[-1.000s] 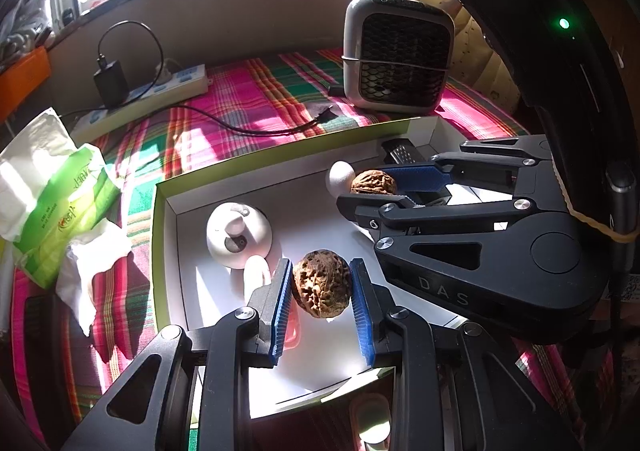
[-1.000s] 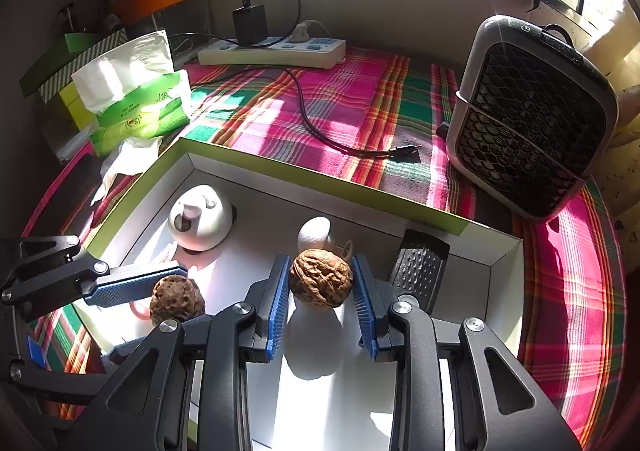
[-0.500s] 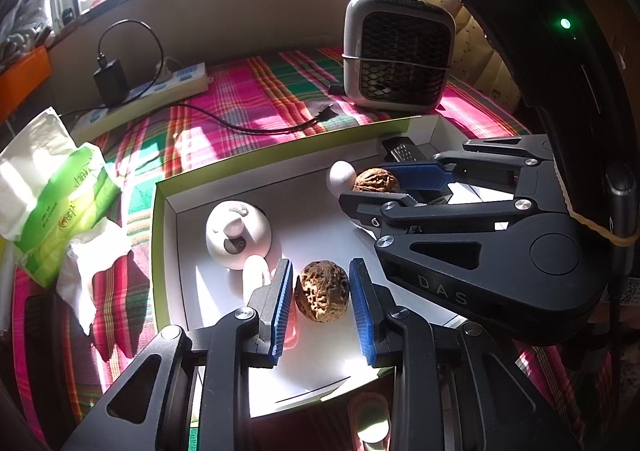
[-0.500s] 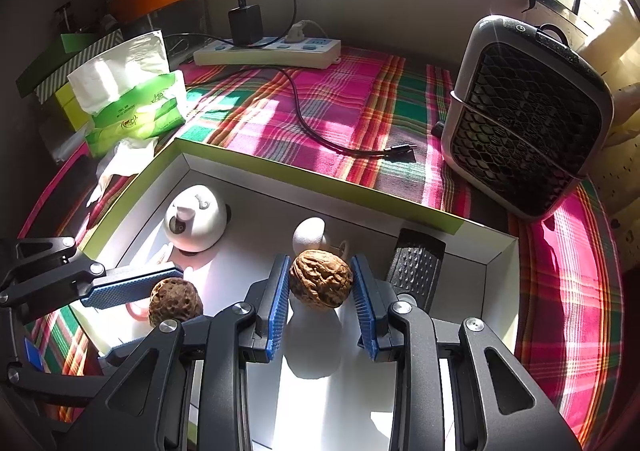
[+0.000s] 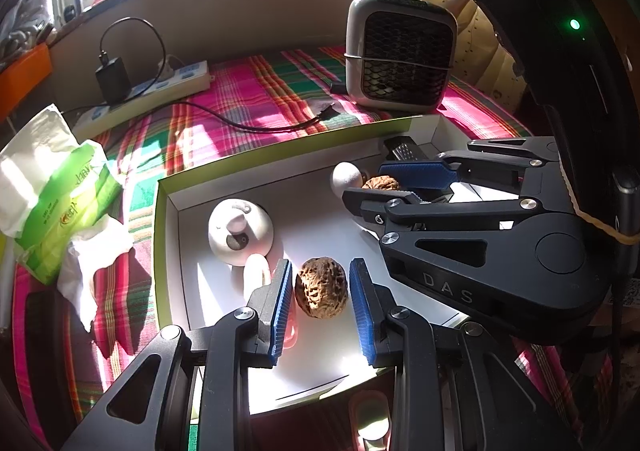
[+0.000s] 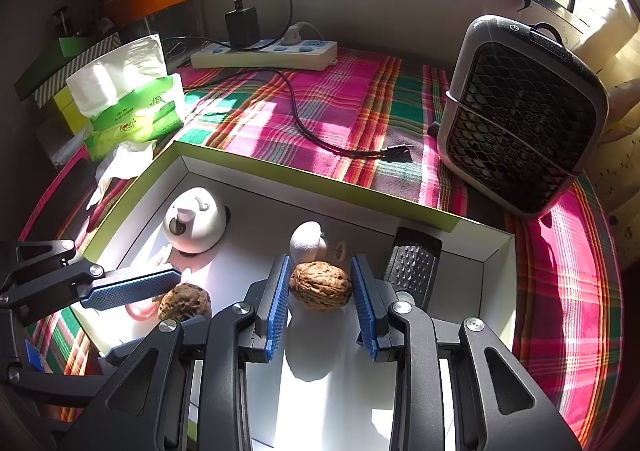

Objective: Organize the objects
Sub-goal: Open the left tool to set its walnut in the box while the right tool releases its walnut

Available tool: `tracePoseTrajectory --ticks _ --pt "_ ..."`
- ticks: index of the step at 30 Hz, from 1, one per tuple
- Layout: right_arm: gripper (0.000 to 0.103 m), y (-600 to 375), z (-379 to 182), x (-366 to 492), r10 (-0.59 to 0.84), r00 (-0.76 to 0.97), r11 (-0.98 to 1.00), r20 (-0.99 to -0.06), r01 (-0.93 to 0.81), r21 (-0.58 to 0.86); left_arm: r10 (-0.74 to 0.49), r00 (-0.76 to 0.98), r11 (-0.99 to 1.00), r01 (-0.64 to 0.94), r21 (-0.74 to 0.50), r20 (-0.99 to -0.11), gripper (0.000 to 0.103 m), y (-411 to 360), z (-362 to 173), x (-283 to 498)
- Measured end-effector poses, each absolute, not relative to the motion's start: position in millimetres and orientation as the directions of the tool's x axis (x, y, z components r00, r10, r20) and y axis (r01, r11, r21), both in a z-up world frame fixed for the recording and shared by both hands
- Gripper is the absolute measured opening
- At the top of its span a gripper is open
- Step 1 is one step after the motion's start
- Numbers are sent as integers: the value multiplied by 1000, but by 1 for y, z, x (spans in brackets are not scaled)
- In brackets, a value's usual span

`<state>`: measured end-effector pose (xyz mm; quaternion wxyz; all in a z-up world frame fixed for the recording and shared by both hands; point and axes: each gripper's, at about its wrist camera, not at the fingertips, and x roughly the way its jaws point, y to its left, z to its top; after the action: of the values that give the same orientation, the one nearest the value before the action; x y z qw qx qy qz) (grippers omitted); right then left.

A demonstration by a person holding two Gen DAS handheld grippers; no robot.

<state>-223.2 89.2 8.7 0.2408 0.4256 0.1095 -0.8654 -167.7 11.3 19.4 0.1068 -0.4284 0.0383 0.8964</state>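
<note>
Now your left gripper stands a little open around a round walnut; small gaps show on both sides, and the nut seems to rest on the floor of the white box. Your right gripper holds a flatter walnut, pads touching both ends, just above its shadow. I judge the placing step is half done: next, lift the left straight out, then lower and release the right.

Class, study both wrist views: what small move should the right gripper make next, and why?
Probably lower the right gripper slightly and open its fingers: they clamp a walnut just above the box floor, whereas the other walnut lies loose between the fingers of the left gripper.
</note>
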Motion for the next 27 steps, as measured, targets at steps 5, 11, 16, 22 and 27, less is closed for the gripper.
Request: tracePoseTrajectory --ticks 5,11,16,22,27 --pt "41 91 11 -221 -330 -530 -865 -781 501 26 159 -609 -974 -225 -23 -777 30 12 19 -167" --pt "42 93 15 -217 -335 -537 -870 -774 492 35 155 -608 -976 -217 -25 -778 32 11 20 -161" --pt "42 93 19 -211 -339 -546 -871 -766 491 36 156 -611 -977 -213 -29 -776 33 10 25 -155" --pt "42 96 22 -205 -336 -554 -877 -762 479 38 154 -620 -978 -207 -29 -769 33 8 30 -148" --pt "42 100 26 -198 -335 -563 -885 -755 464 47 153 -629 -979 -199 -33 -762 33 6 34 -141"
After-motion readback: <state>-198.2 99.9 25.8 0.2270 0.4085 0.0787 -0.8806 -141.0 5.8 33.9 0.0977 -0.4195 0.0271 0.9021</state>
